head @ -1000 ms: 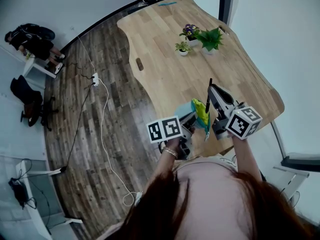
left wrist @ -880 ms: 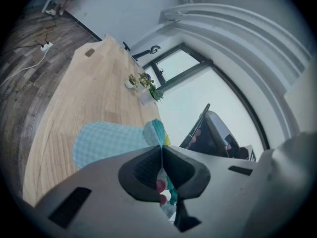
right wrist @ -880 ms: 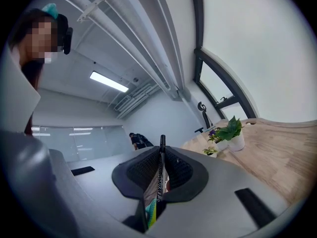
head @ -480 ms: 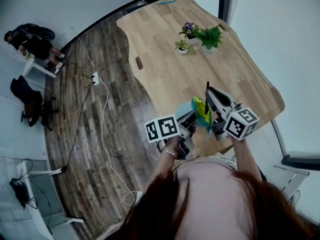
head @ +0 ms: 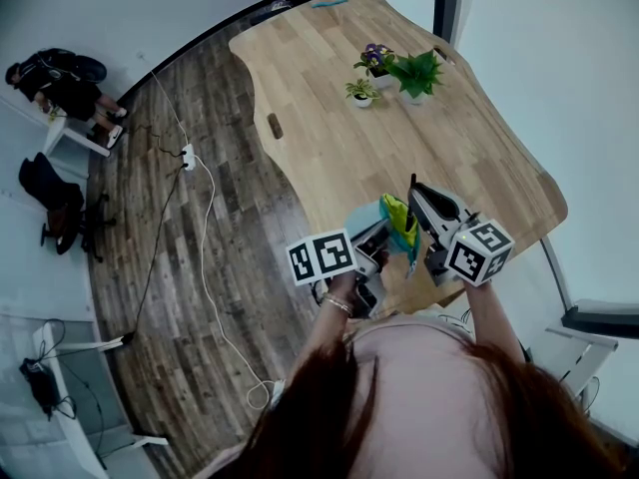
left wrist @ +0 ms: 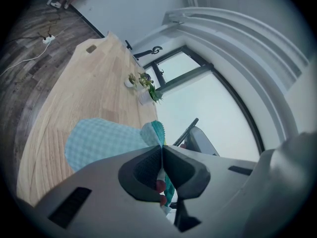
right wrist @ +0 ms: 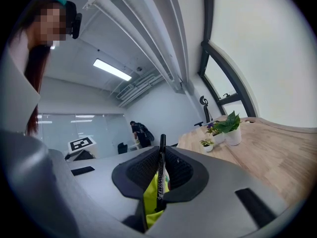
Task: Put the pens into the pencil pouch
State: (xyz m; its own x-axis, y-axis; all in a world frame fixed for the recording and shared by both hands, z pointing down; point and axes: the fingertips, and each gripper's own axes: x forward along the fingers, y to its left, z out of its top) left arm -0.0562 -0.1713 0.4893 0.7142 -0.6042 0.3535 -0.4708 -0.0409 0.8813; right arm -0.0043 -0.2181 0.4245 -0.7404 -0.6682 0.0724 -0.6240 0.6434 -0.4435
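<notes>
Right claw (right wrist: 161,157) sank, clamped on pen (right wrist: 160,182) above pouch (left wrist: 101,142); left claw (left wrist: 162,152) pinches pouch edge.

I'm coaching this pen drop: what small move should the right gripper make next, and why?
Probably lower the pen straight down: the right gripper clamps it upright over the pouch, whose edge the left gripper pinches.

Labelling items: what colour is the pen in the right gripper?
The pen is black, clearest in the right gripper view.
</notes>
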